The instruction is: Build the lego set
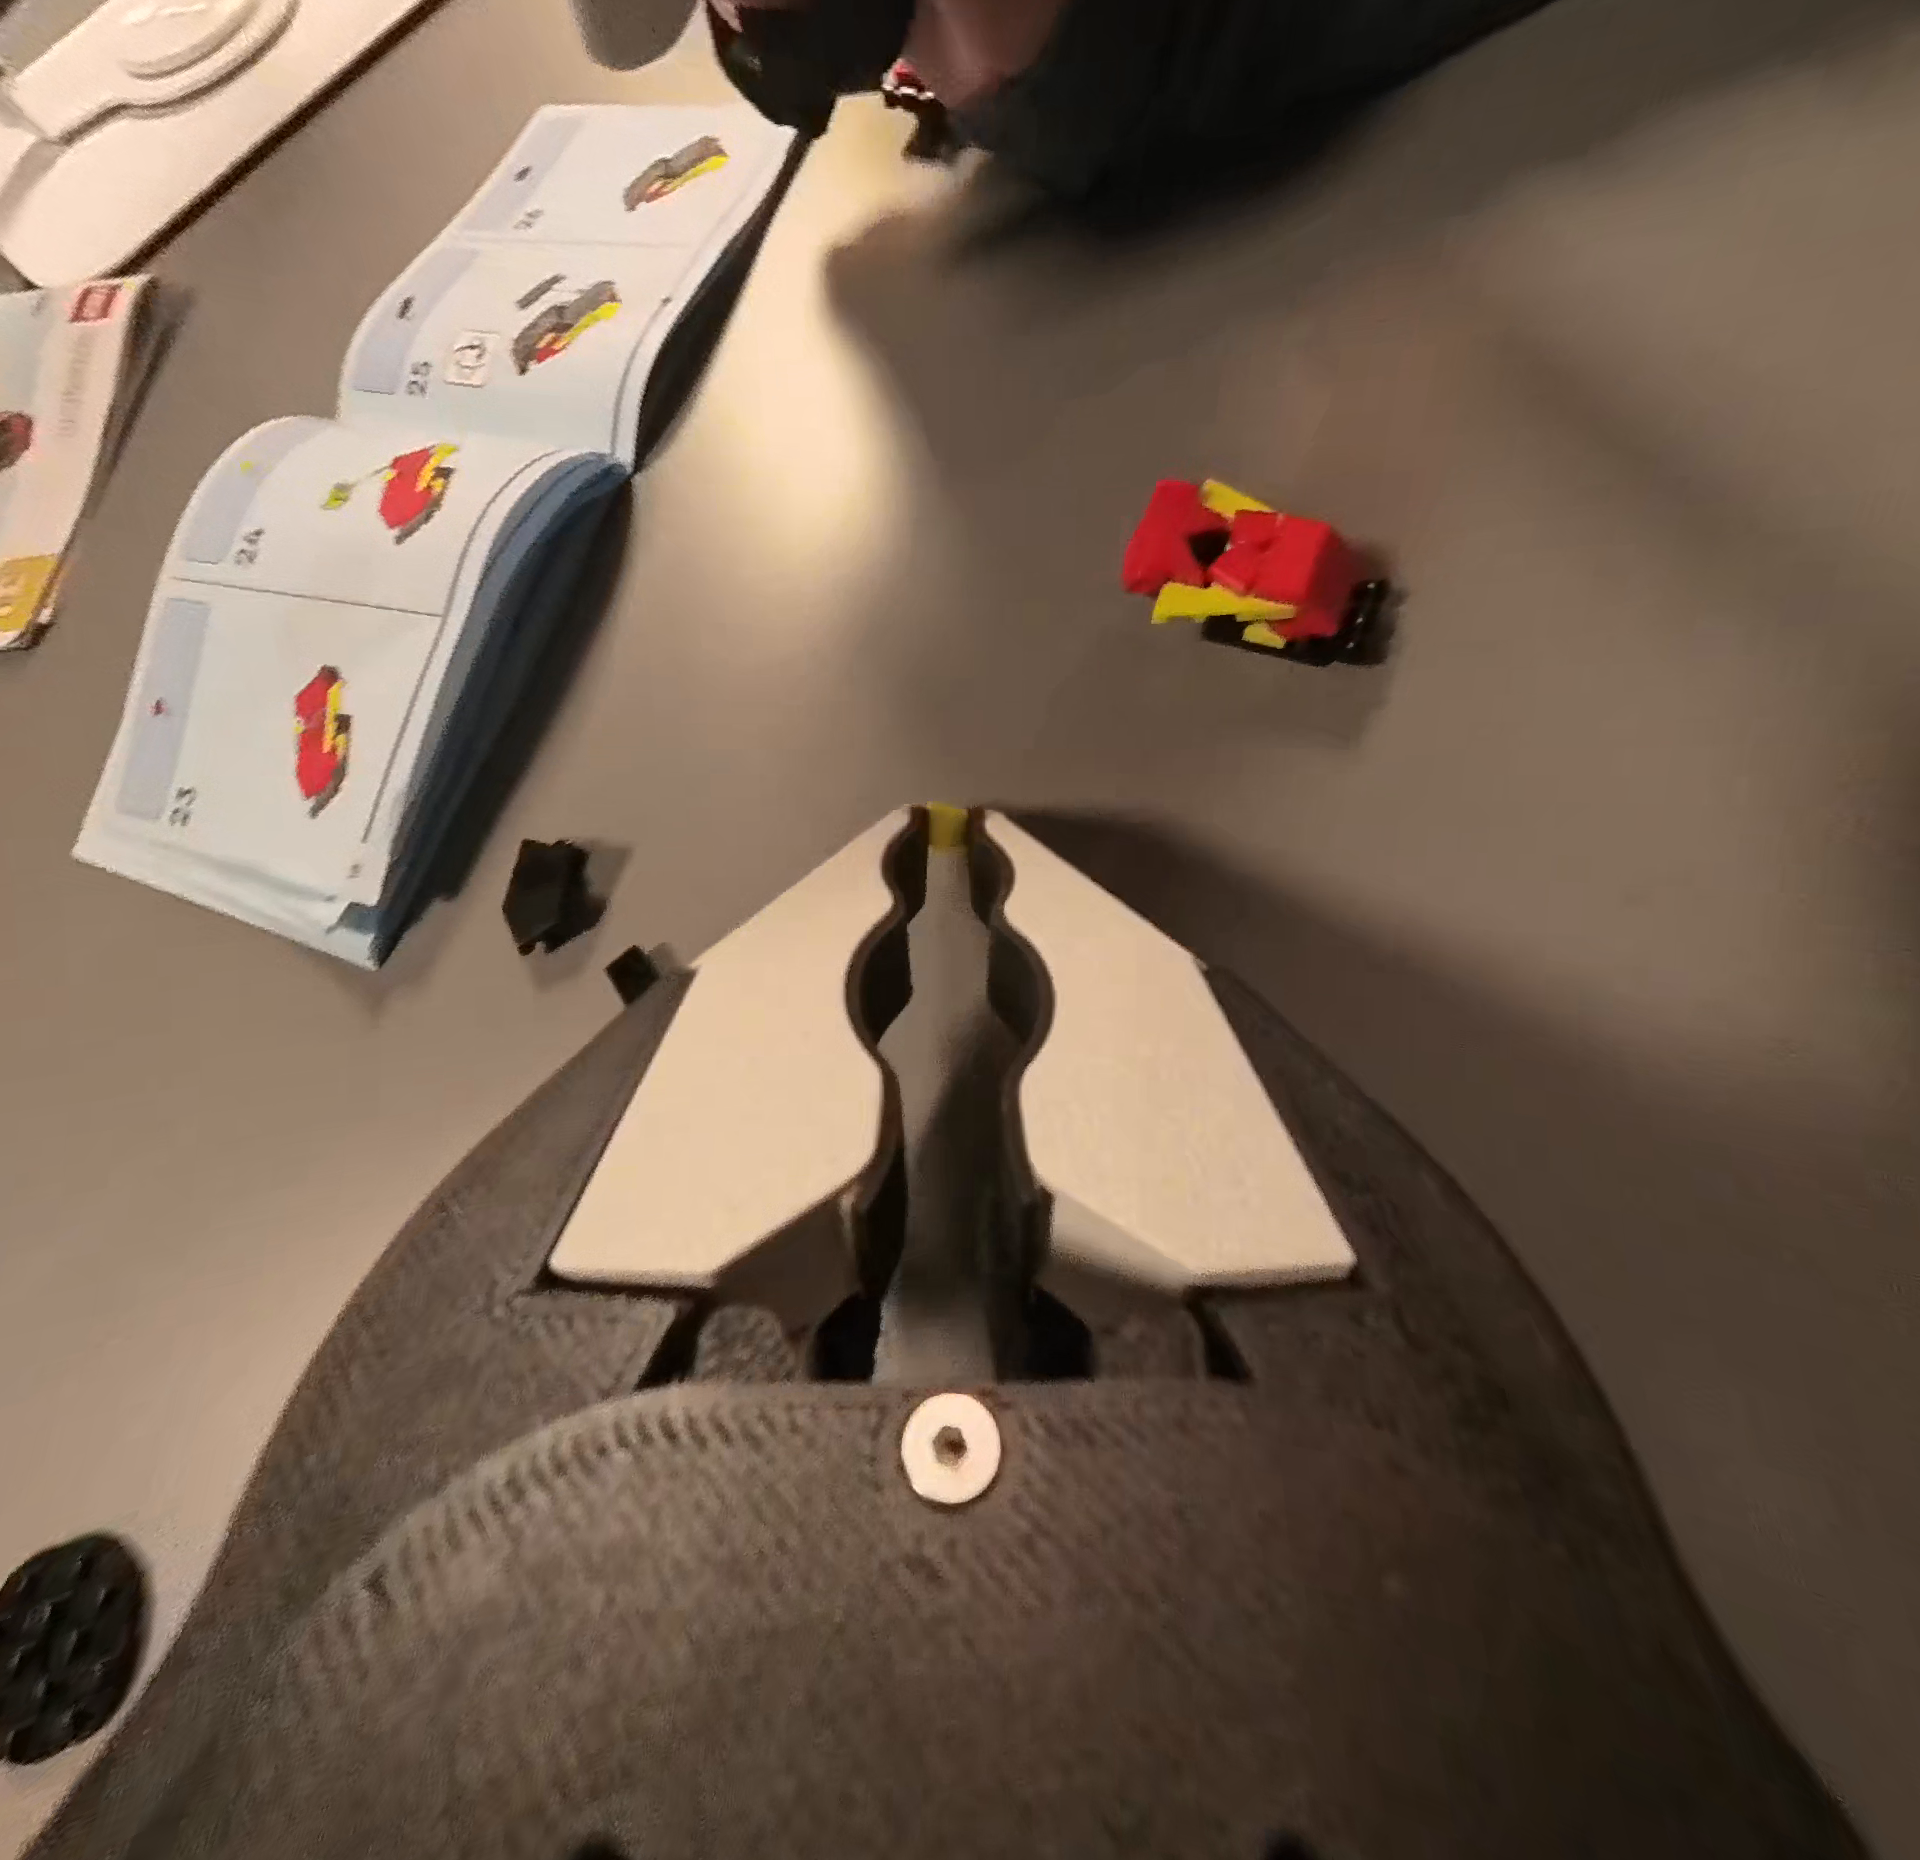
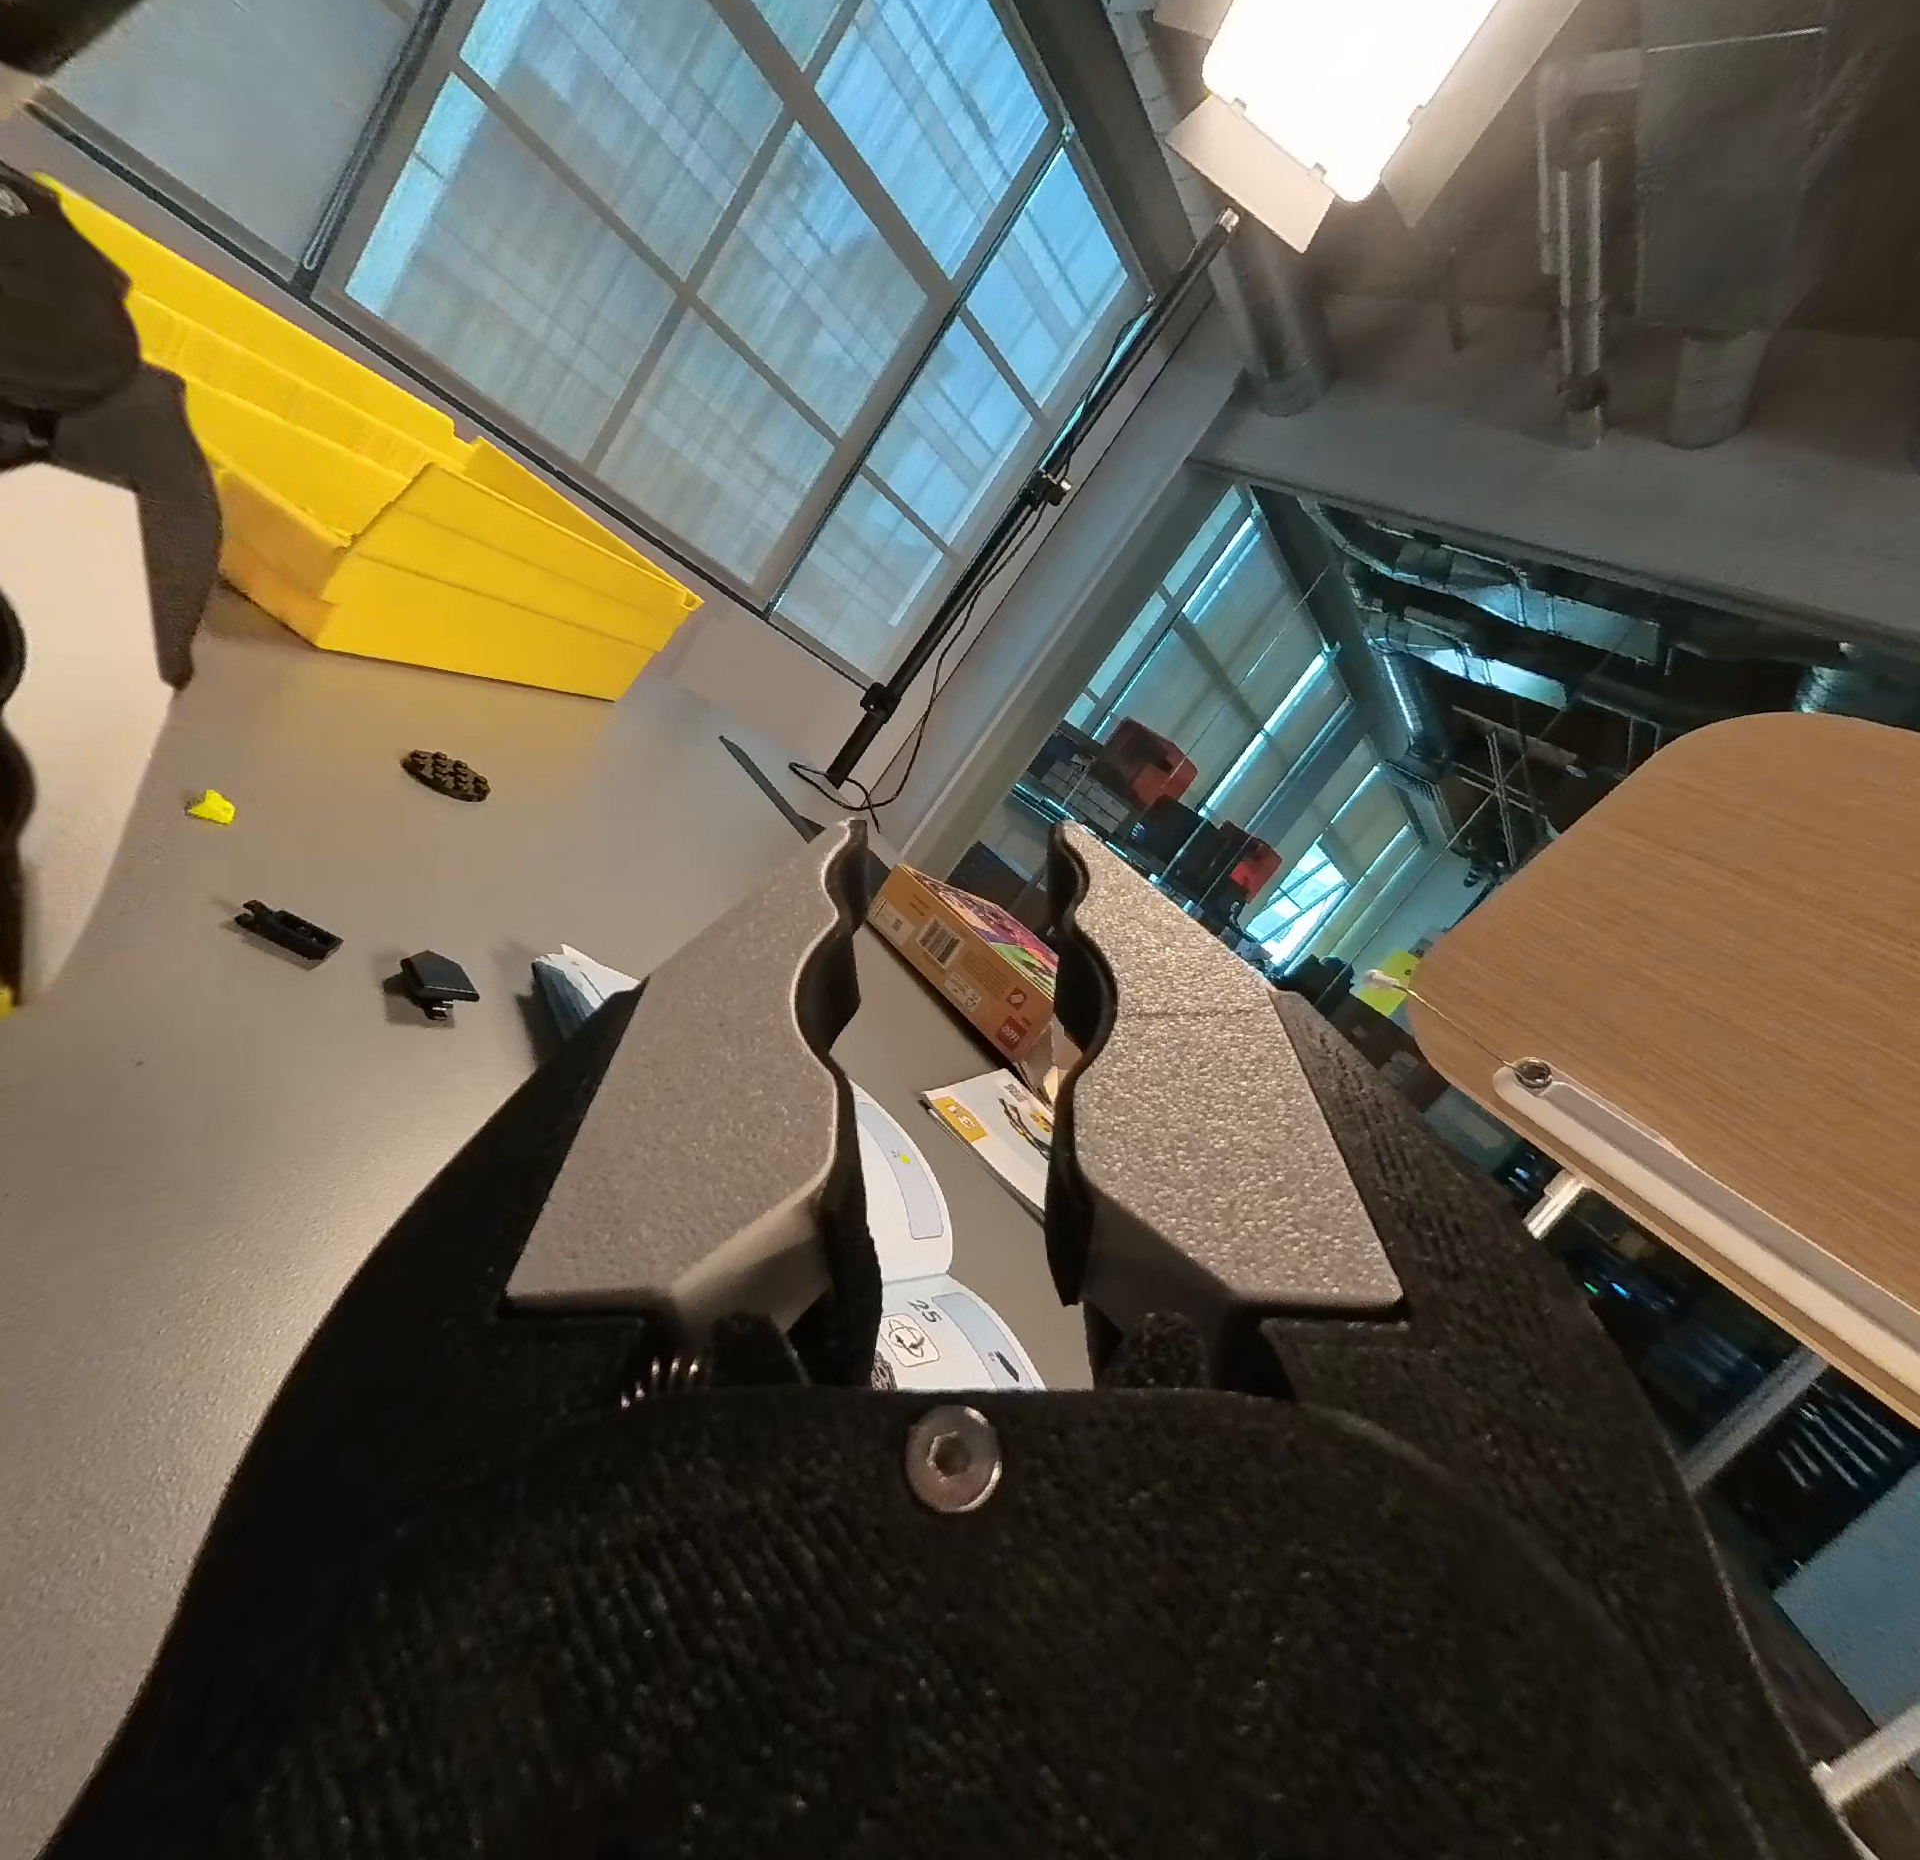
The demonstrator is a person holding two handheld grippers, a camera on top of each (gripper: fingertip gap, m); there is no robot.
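Left to right in the left wrist view. Open instruction booklet [image 1: 416, 522] lies toward the tabletop's left edge. 2 small black pieces [image 1: 551, 891] sit just off its near corner.

Left gripper [image 1: 945, 823]: fingers nearly closed, pinching a small yellow piece [image 1: 945, 825] at the very tips. Only its end shows, so its shape cannot be told. Judged light, rigid and smooth; a tip pinch like this could let it twist or pop out, so pressure should be modest and square across flat faces.

Red-and-yellow model [image 1: 1252, 574] rests on the tabletop [image 1: 1558, 771] ahead and right of the fingertips, apart from them. Judged light, stiff, prone to slide or shed parts when pressed; best held low across its black base.

Right wrist view: right gripper [image 2: 961, 844] tilted upward, fingers moderately apart, holding nothing. A loose yellow piece [image 2: 211, 805], a round black plate [image 2: 447, 774] and 2 black parts [image 2: 289, 927] lie left of it.
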